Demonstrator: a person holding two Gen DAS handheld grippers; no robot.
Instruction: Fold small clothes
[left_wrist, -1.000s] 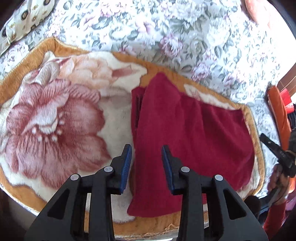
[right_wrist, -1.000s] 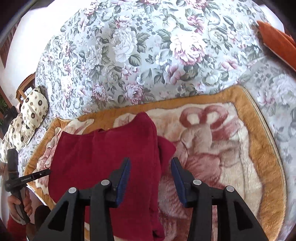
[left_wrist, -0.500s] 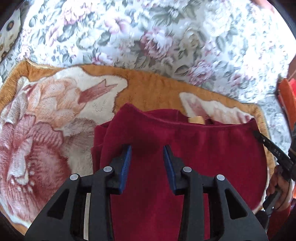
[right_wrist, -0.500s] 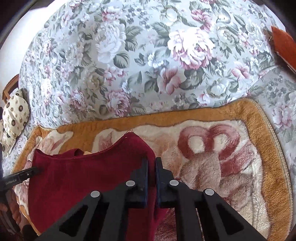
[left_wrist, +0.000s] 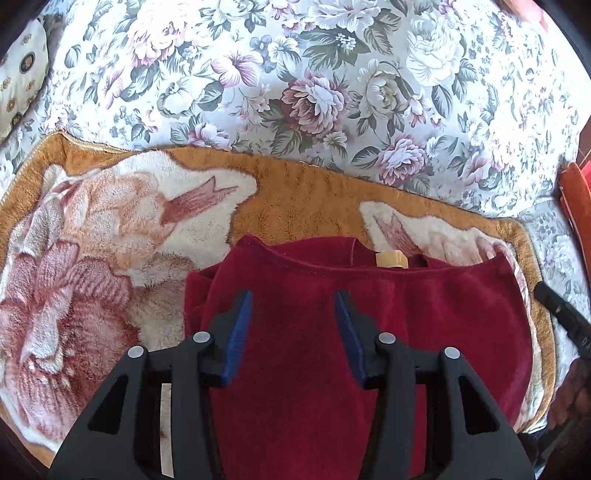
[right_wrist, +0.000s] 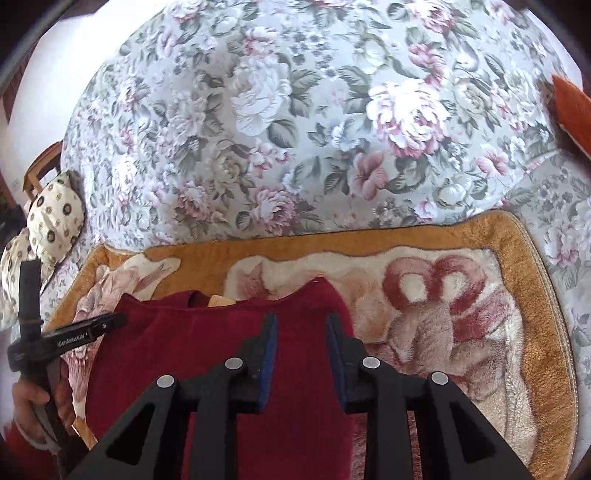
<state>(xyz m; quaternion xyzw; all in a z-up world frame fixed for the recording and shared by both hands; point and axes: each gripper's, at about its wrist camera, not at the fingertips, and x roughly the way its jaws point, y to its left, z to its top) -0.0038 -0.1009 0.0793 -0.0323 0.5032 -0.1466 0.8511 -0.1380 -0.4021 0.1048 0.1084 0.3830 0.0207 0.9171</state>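
Two grippers hover over a dark red garment lying on a plush flower-patterned blanket. The left gripper has just widened its jaws, and the right gripper, pinched together half a second ago, has just parted again. Nothing is clamped in either; the cloth lies flat beneath and just ahead of both sets of fingers, folded edge nearest. Judging from this, a fold has been laid down and let go, with the next grasp to come.

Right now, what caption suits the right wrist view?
Open right hand-held gripper above a dark red garment on a plush floral blanket.
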